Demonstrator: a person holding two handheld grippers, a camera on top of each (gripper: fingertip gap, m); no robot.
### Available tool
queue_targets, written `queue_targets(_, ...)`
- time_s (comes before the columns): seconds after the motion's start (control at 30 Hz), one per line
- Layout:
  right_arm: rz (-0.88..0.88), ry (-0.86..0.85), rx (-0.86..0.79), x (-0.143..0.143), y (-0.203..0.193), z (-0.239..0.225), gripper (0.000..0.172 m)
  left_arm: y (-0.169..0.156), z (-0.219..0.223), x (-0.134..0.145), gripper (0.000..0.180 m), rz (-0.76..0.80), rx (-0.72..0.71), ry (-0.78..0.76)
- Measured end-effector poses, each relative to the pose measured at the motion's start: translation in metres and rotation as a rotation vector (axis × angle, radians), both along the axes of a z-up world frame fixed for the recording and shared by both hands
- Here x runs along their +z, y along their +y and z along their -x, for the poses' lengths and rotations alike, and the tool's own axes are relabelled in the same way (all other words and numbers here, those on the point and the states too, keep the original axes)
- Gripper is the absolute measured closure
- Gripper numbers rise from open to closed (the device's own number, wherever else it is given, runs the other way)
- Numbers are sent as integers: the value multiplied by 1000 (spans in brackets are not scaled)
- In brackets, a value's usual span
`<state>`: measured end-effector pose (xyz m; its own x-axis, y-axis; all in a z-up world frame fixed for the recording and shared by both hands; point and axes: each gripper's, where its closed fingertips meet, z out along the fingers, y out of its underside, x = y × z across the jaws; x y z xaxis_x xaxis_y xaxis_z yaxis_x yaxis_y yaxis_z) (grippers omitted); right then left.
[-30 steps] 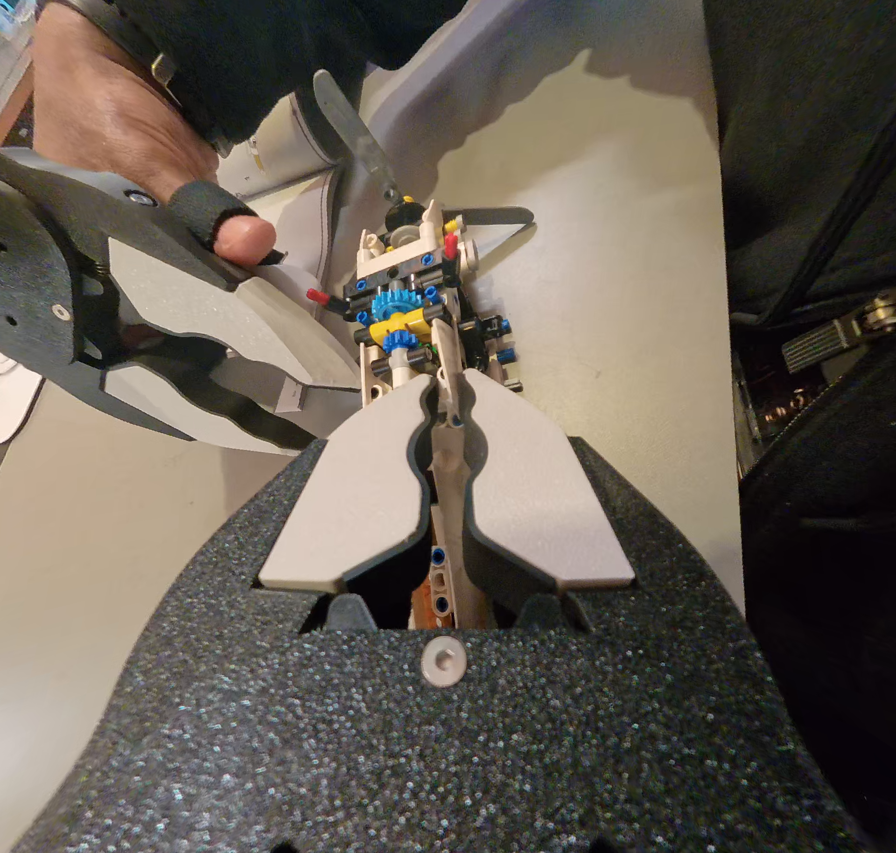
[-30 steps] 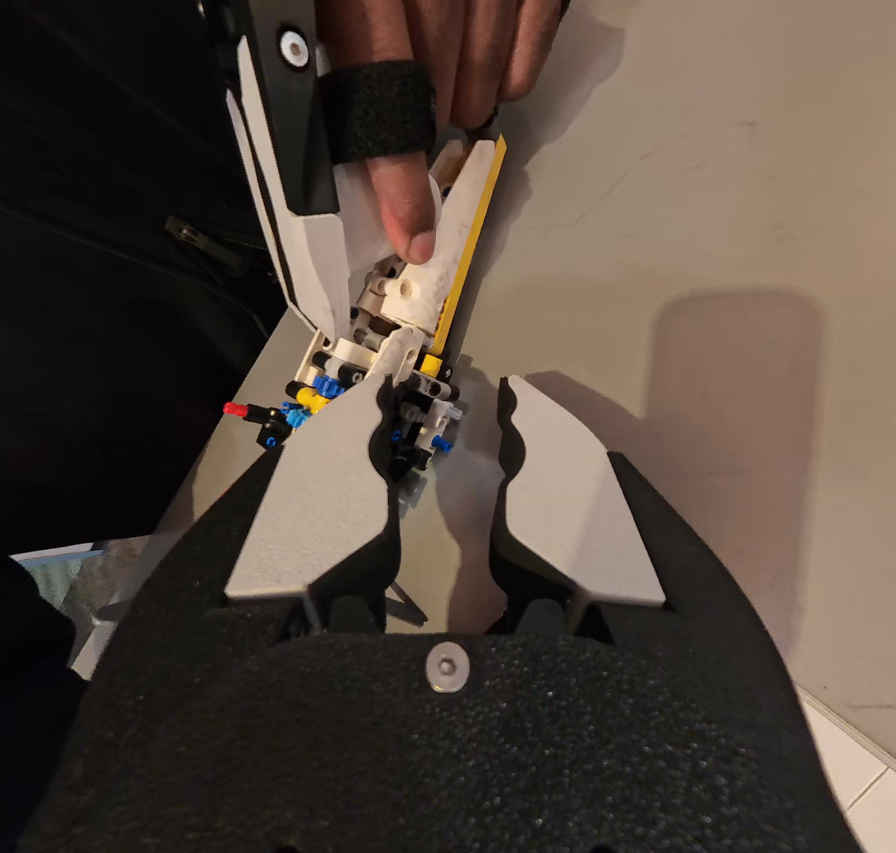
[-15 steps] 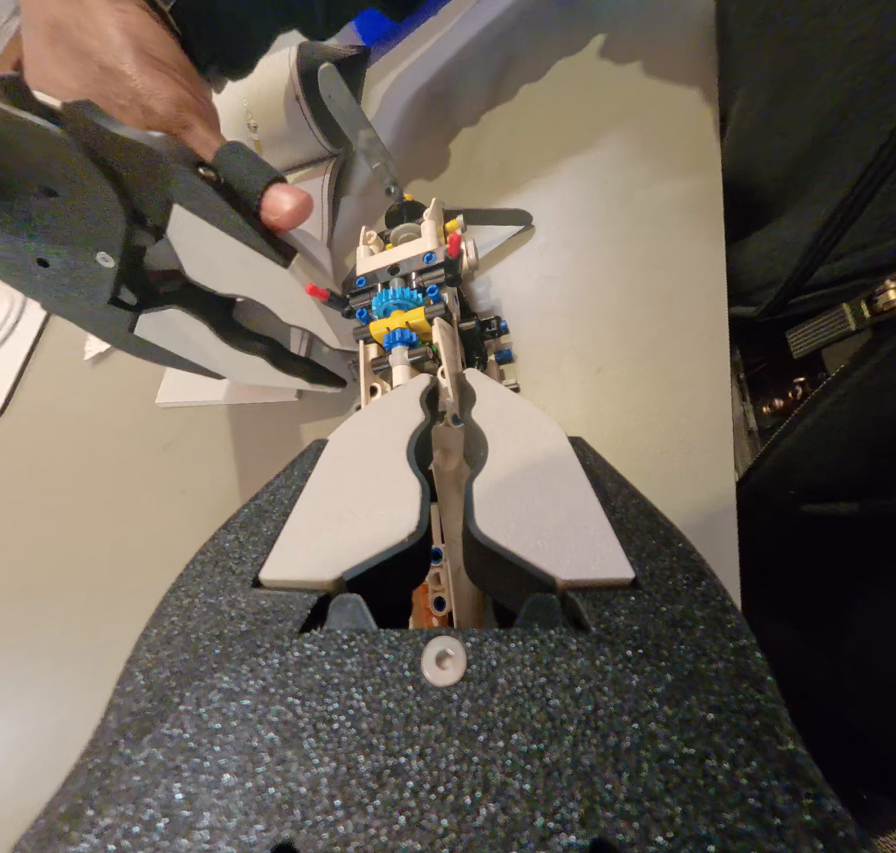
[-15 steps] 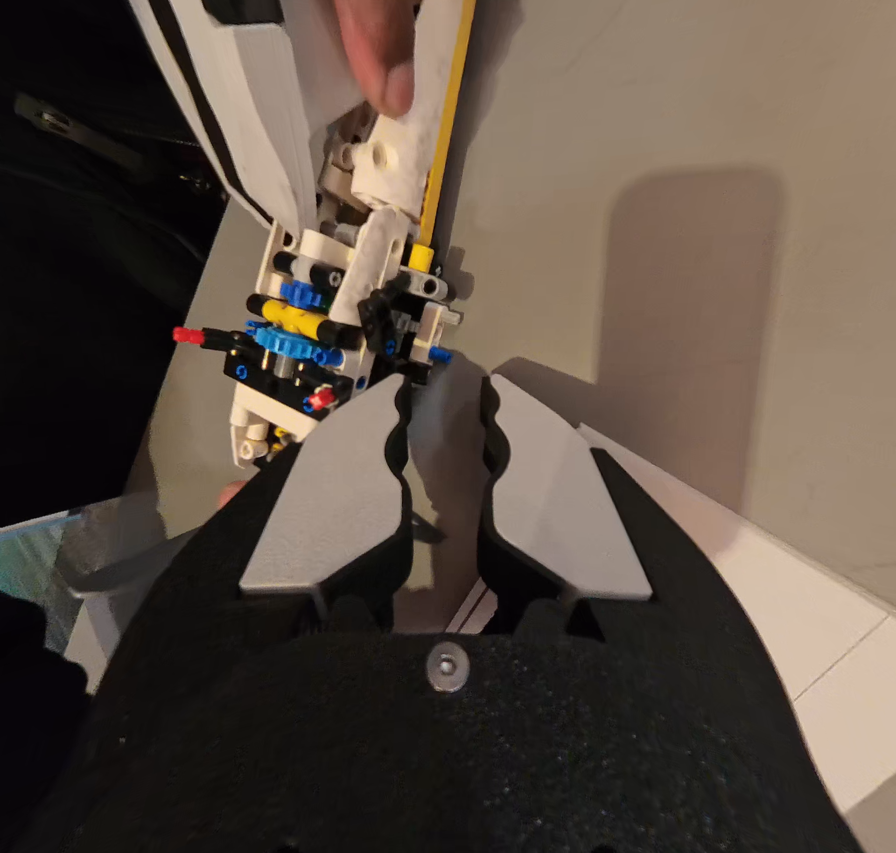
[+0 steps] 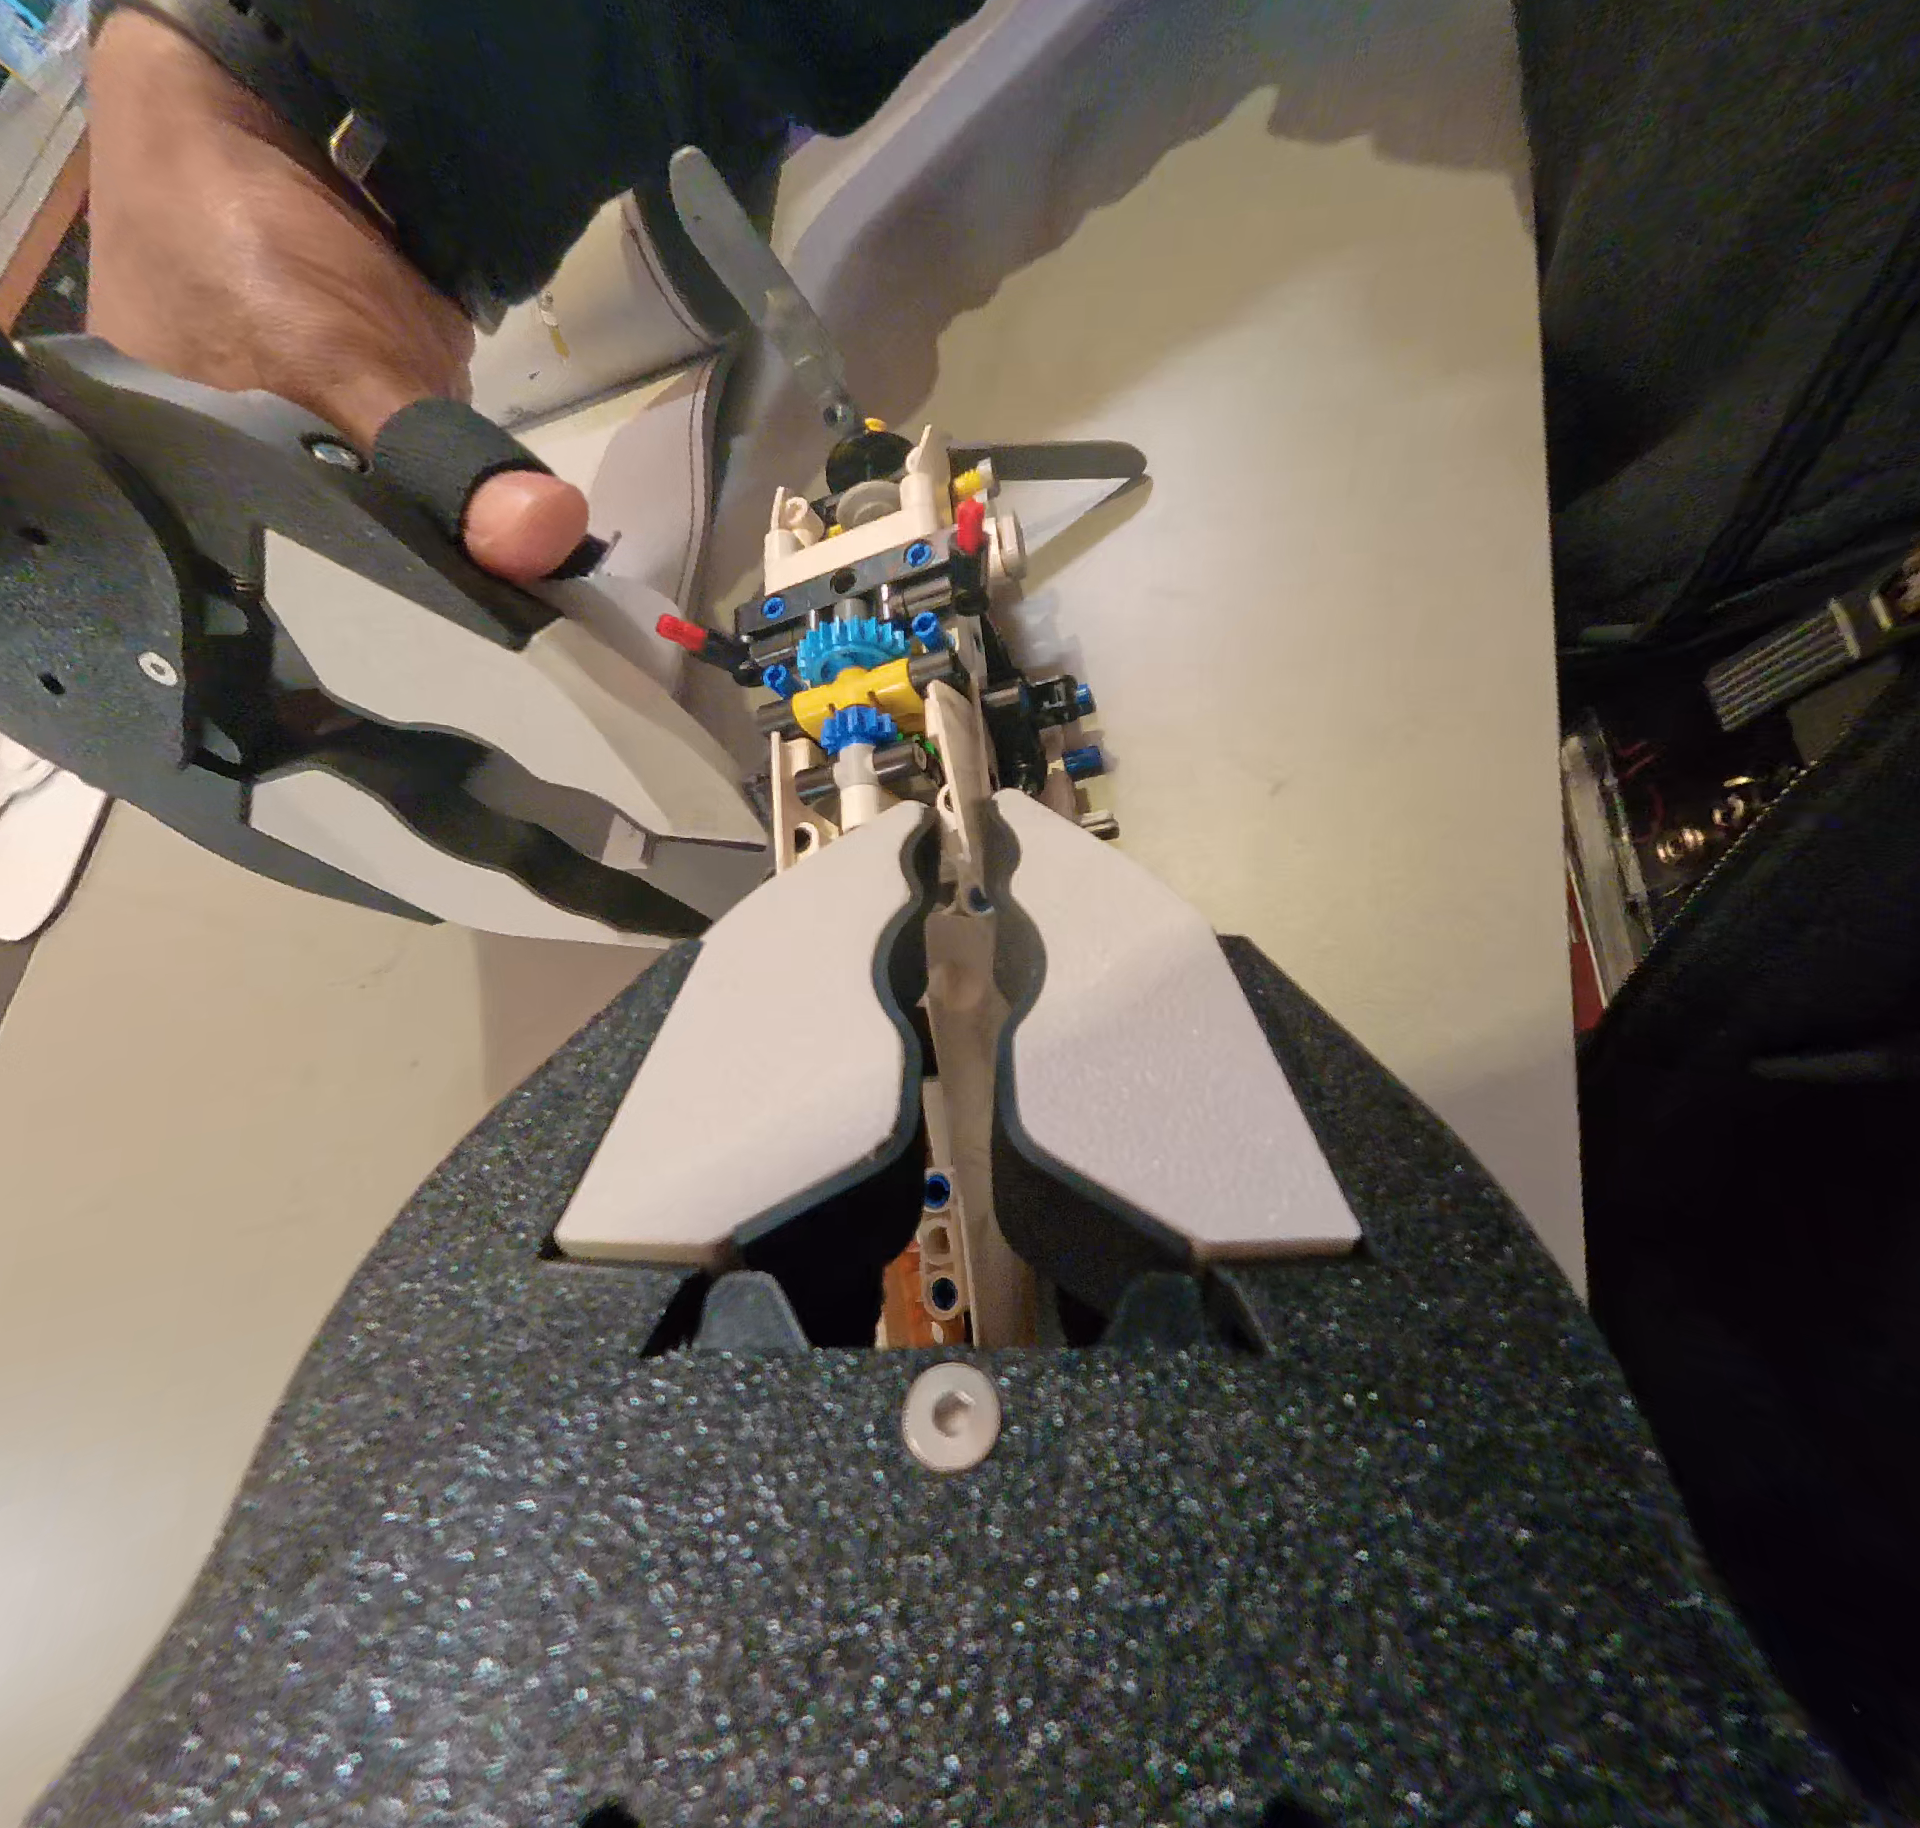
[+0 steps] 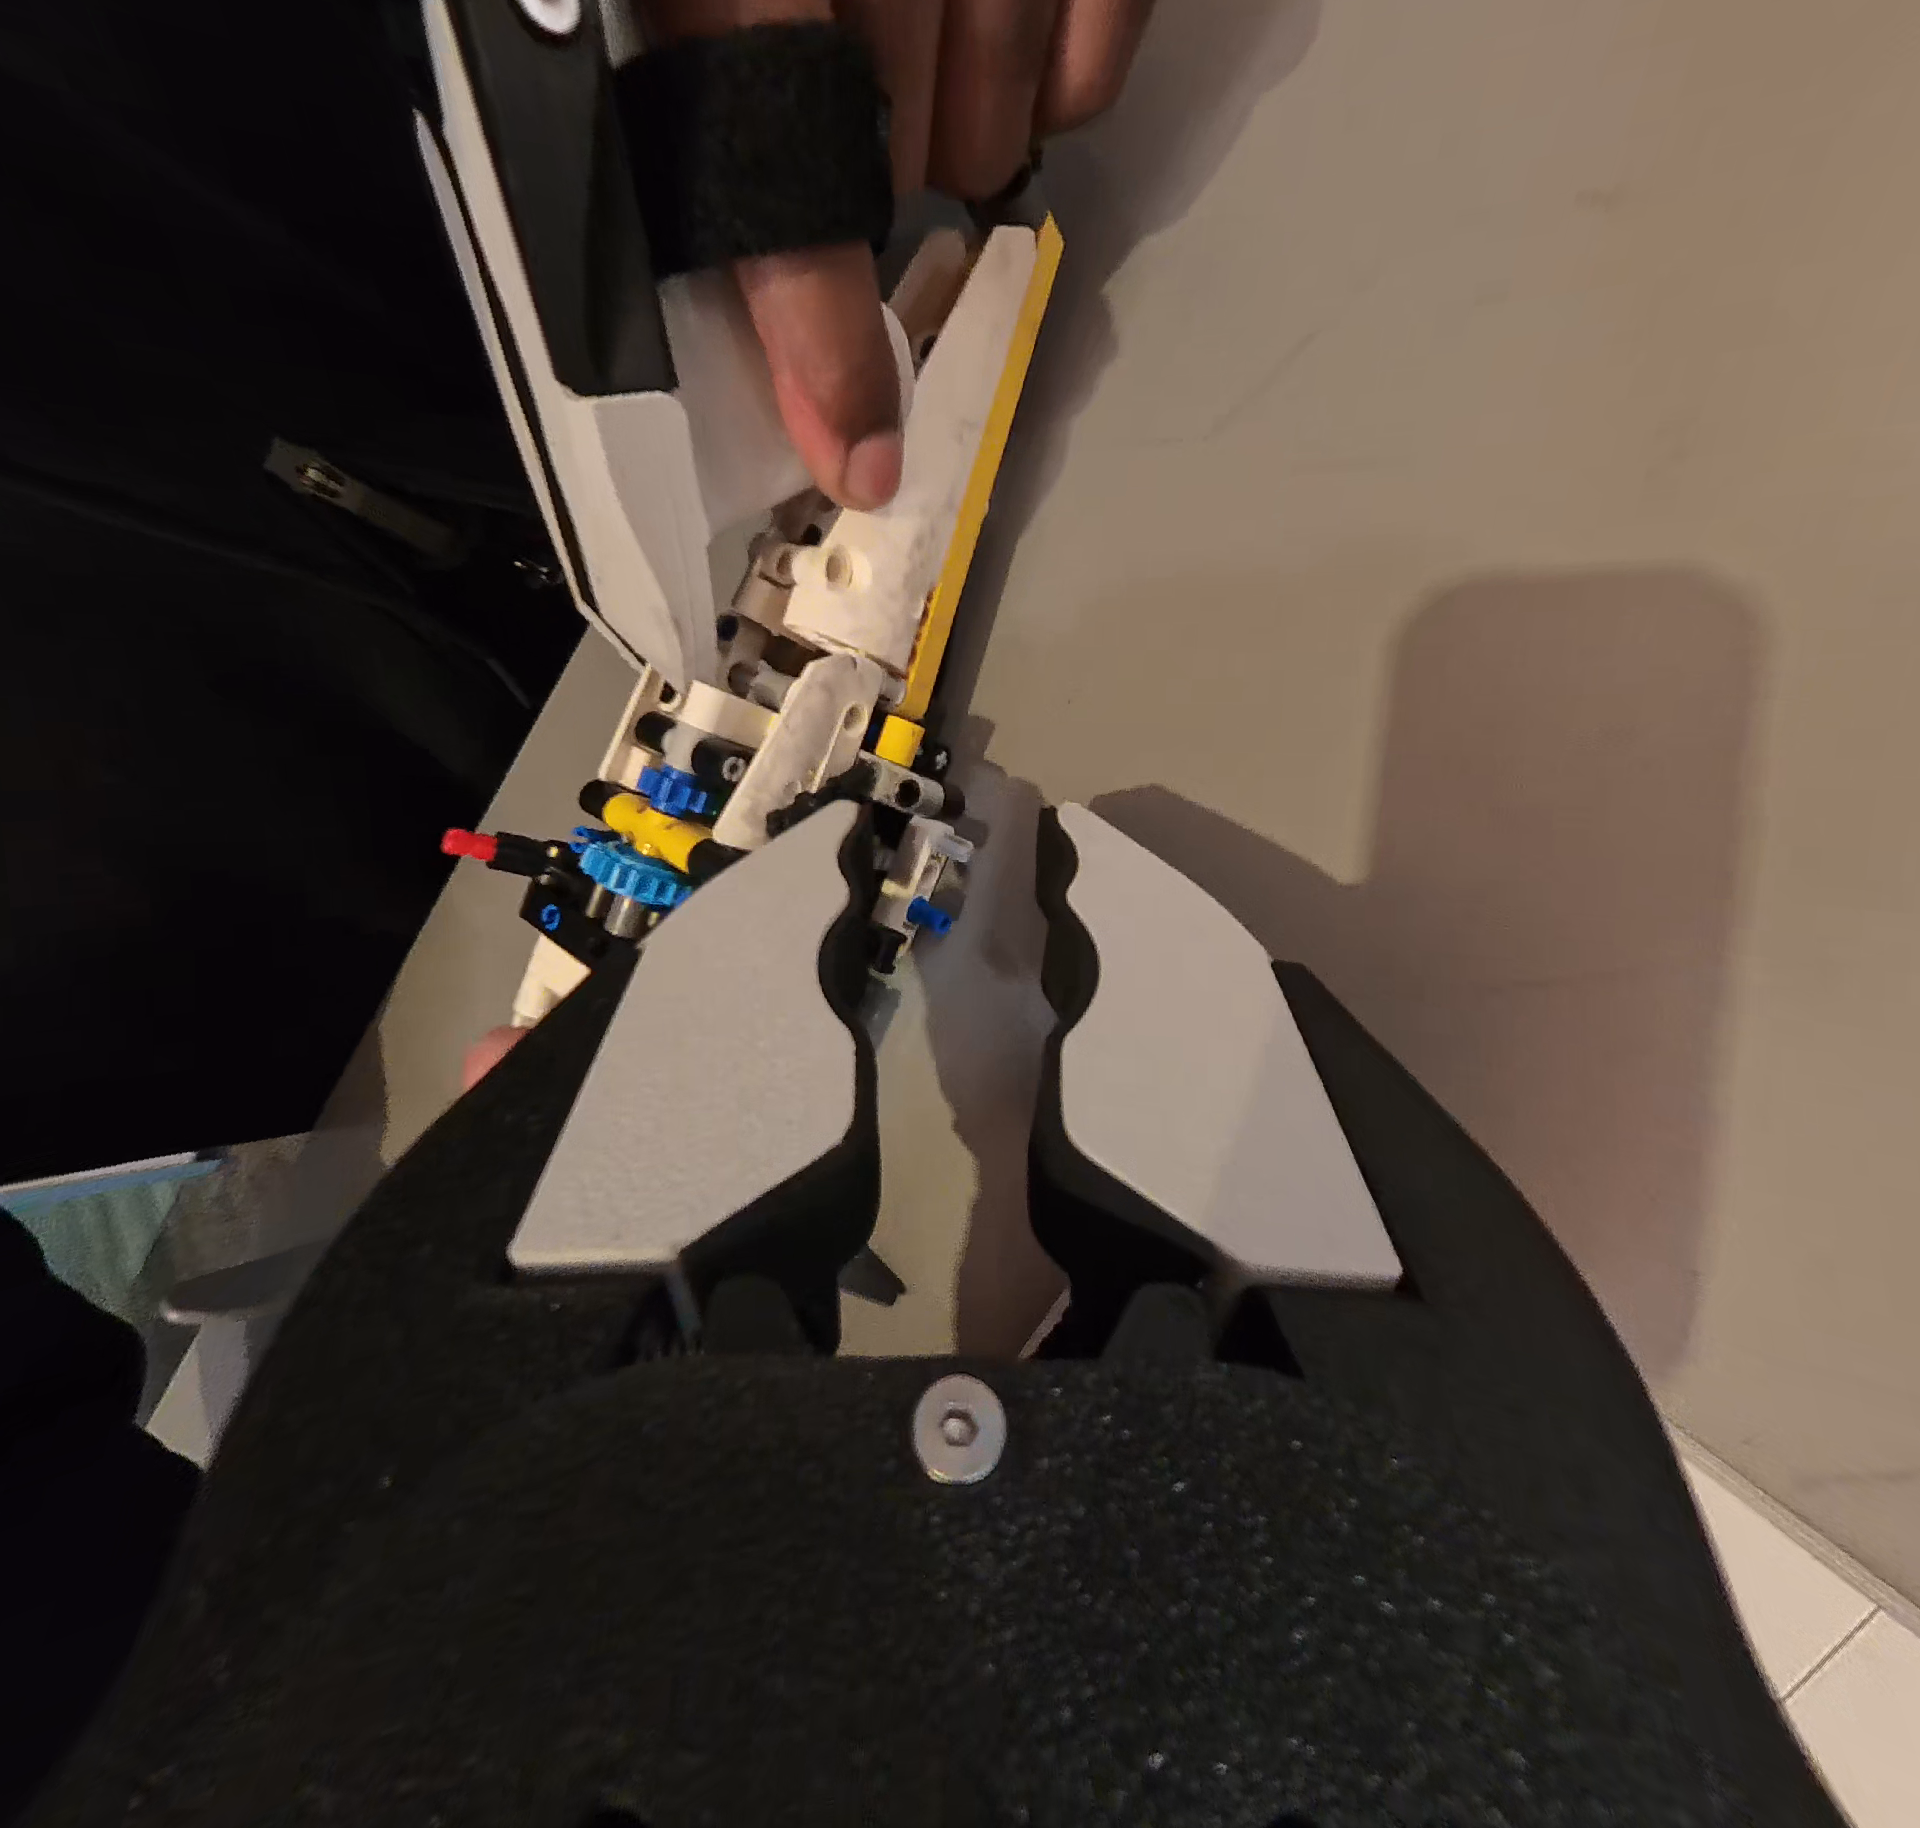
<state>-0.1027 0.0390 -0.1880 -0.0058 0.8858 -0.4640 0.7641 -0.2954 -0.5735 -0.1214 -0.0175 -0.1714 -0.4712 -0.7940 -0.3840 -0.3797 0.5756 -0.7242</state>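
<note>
- While the left gripper clamped a white beam of the toy-brick model, both pads pressed against that beam, the model's long axis ran straight out from the jaws, away along the pale table.
- The model's gear cluster, blue cogs on a yellow hub, sat just beyond the left fingertips; its far end reached toward a grey blade-like part near the table's far edge.
- The right gripper stood partly open with nothing pressed between its pads: the near finger overlapped the model's black-and-white side pieces, while the other pad stood clear of them over bare table.
- Seen from the left wrist, the right gripper lay to the left of the model, its tips just beside the model's near flank, a hand gripping it.
- A short red pin jutted from the model toward that gripper.
</note>
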Motion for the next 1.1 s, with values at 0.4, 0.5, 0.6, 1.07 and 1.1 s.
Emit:
queue_targets(0.4, 82, 30, 38, -6, -2, 2, 149, 7, 1, 1, 171, -17, -79, -10)
queue_targets(0.5, 90, 56, 47, -2, -3, 2, 155, 10, 0, 1, 171, -17, -90, -9)
queue_targets(0.6, 109, 86, 50, 2, -5, -1, 157, 11, 0, 1, 171, -13, -107, -8)
queue_targets(1.07, 139, 110, 45, 10, -18, -11, 161, 9, -2, 2, 171, -2, -142, -6)
queue_targets(1.1, 144, 106, 48, 11, -20, -13, 159, 8, -2, 2, 171, -4, -145, -6)
